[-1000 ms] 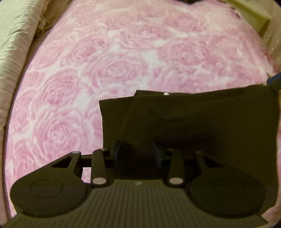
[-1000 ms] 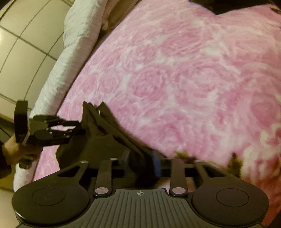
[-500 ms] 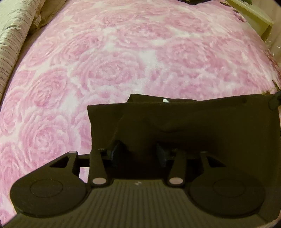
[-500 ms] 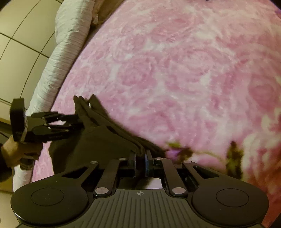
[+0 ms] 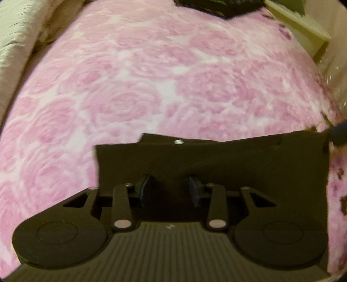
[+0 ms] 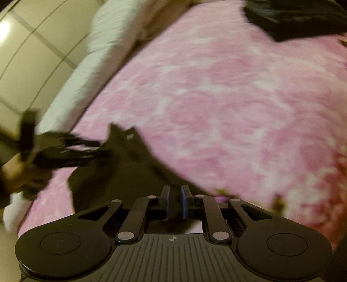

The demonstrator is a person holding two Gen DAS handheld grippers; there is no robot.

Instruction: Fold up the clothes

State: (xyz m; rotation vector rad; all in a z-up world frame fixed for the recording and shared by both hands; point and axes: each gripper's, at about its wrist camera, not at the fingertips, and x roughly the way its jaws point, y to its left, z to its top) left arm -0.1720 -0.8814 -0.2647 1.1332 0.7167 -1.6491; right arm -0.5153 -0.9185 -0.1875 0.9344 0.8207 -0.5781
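Note:
A dark folded garment (image 5: 216, 160) lies on the pink rose-patterned bed cover (image 5: 151, 76). A small white tag (image 5: 178, 142) shows at its far edge. My left gripper (image 5: 170, 186) sits over the garment's near edge with its jaws open, and the cloth runs under and between them. In the right wrist view the same garment (image 6: 121, 173) lies at lower left. My right gripper (image 6: 174, 201) has its jaws nearly closed with a narrow gap, above the garment's corner. The left gripper (image 6: 65, 149) shows blurred at the garment's left end.
Another dark pile of clothes (image 5: 216, 5) lies at the far end of the bed and also shows in the right wrist view (image 6: 299, 19). A pale striped bolster (image 6: 97, 54) runs along the left side. A pale box (image 5: 303, 28) stands at the far right. Tiled wall (image 6: 32, 54) is at left.
My right gripper closed on the garment's corner half a second ago and now shows a small gap. Both grippers have shifted with the garment; the current frames are motion-blurred.

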